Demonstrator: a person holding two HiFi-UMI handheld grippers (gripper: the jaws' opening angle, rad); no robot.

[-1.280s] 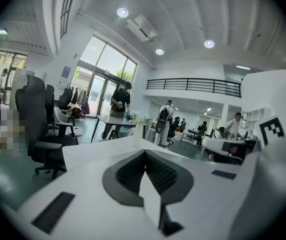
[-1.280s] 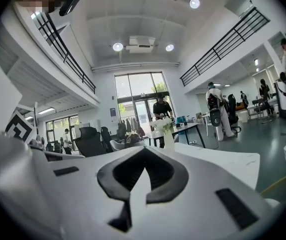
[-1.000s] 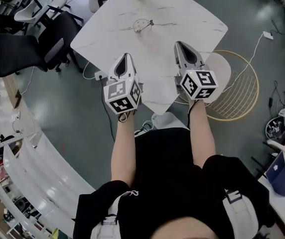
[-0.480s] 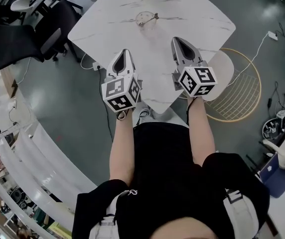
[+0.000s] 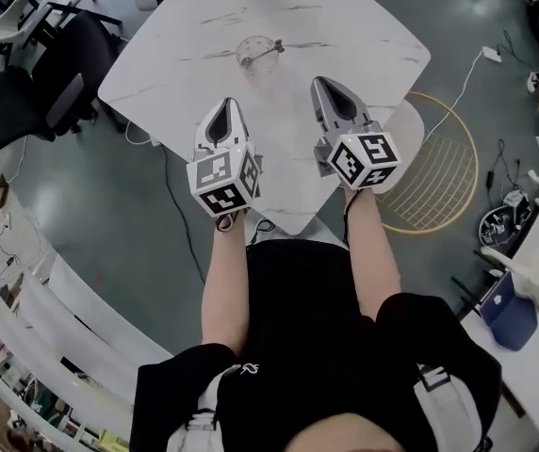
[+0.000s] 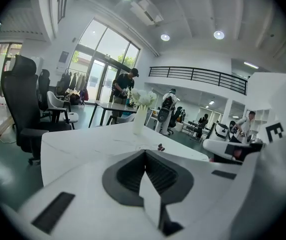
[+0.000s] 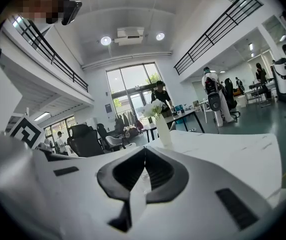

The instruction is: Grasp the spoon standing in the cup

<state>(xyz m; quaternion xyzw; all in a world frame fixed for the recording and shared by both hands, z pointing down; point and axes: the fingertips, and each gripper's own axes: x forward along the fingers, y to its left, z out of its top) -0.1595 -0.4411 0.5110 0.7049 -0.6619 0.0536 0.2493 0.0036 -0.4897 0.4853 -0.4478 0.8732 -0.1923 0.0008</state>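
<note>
Head view: the spoon (image 5: 268, 49) is seen standing tilted in the clear cup (image 5: 251, 53), its handle leaning over the rim toward the right. The cup stands on the far half of the white marble table (image 5: 345, 26), well ahead of both grippers. The left gripper (image 5: 226, 109) and the right gripper (image 5: 320, 87) are held side by side above the near part of the table, and nothing has been touched.

In both gripper views the jaws are shown pressed together at their tips, with nothing between them. The approach is judged to be the step in hand, and the grasp has not begun. For the next move, one pair of jaws would have to be opened, carried forward and set astride the handle above the rim.

The cup is barely made out in the left gripper view; only a small dark end of the spoon (image 6: 160, 147) is visible beyond the jaws. Neither is discernible in the right gripper view, where a white vase (image 7: 163, 124) is seen. The spoon's bowl cannot be made out through the glass.
</note>
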